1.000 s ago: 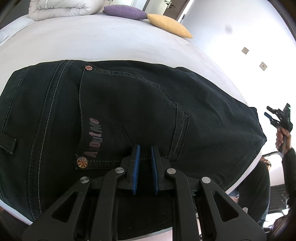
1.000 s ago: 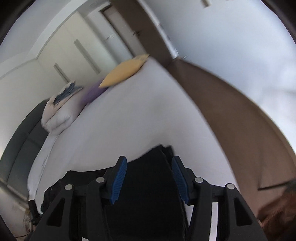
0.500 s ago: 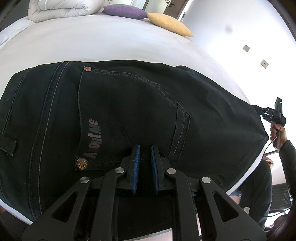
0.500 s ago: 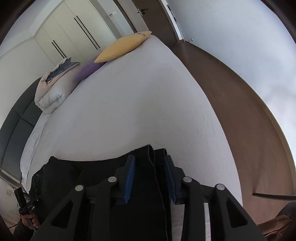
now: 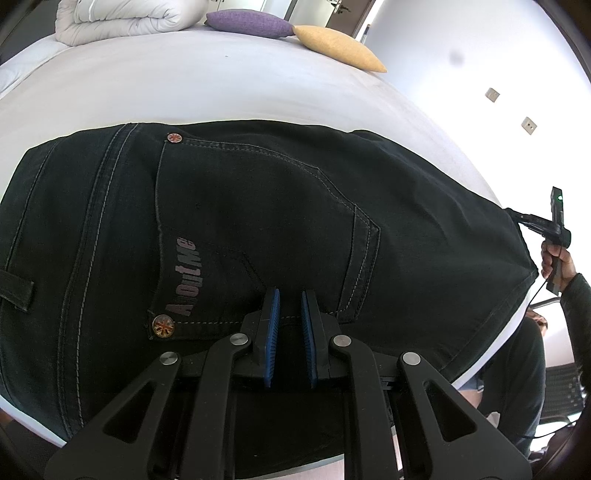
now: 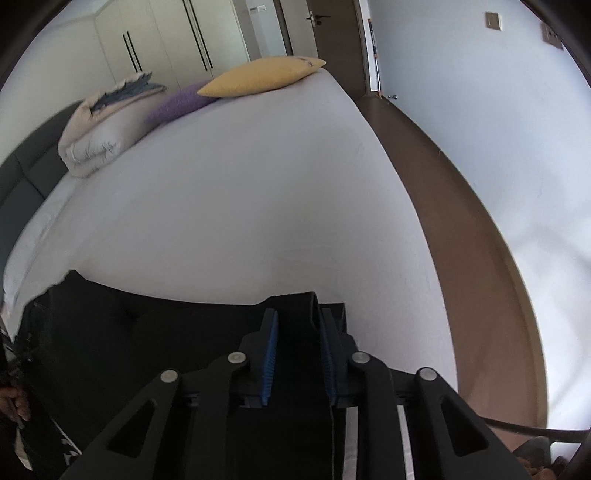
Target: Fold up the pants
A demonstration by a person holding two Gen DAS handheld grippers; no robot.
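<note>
Black jeans (image 5: 258, 229) lie spread flat on the white bed (image 5: 184, 85), back pocket with grey lettering facing up. My left gripper (image 5: 289, 299) is shut on the near waist edge of the pants. My right gripper (image 6: 295, 325) is shut on the pants (image 6: 184, 332) at the leg end, a thick fold of dark cloth standing between its blue pads (image 6: 270, 343). In the left wrist view the right gripper (image 5: 546, 225) shows at the far right end of the pants, held by a hand.
A folded white duvet (image 5: 122, 18), a purple cushion (image 5: 247, 22) and a yellow cushion (image 5: 336, 46) lie at the head of the bed. The bed's right edge drops to a brown floor (image 6: 461, 221) beside a white wall. Wardrobes (image 6: 166, 37) stand behind.
My right gripper has come down onto the leg end of the pants and closed on the cloth. My left gripper has kept its hold and barely moved.
</note>
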